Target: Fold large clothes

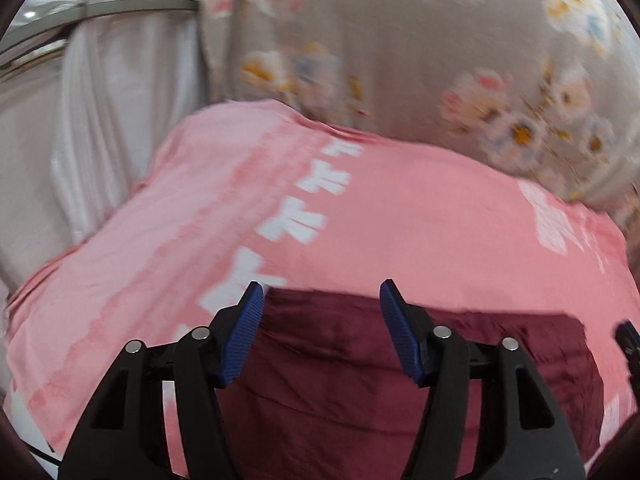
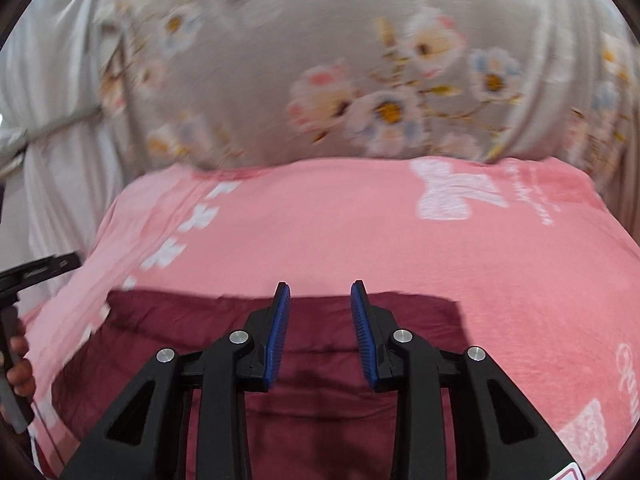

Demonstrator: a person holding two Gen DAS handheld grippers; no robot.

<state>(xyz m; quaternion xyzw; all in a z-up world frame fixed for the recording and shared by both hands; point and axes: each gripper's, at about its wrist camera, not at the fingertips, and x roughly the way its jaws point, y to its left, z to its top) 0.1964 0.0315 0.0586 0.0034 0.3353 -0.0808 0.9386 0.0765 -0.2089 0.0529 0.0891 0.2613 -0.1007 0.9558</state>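
Two wrist views cover the scene. Left wrist view: the left claw point(image 1: 321, 292) stands with its blue pads point(image 1: 400, 332) wide apart and nothing between them. Below and ahead of it lies the dark maroon garment point(image 1: 400, 380), folded into a flat block with a straight far edge, resting on a pink blanket point(image 1: 420, 216) printed with white marks. Beyond the blanket hangs a grey floral cloth point(image 1: 400, 60); white curtains point(image 1: 112, 112) hang at the left. A small black part of the right claw shows at the right edge, too little to read. Right wrist view: the right claw point(image 2: 320, 292) has its pads point(image 2: 278, 332) set at a narrower gap, parted and gripping nothing, above the far edge of the maroon garment point(image 2: 320, 420). The garment lies flat on the pink blanket point(image 2: 360, 232). At the left edge, a person's fingers point(image 2: 20, 364) wrap the handle of the left claw. The grey floral cloth point(image 2: 320, 60) fills the background. Both views are motion-blurred.
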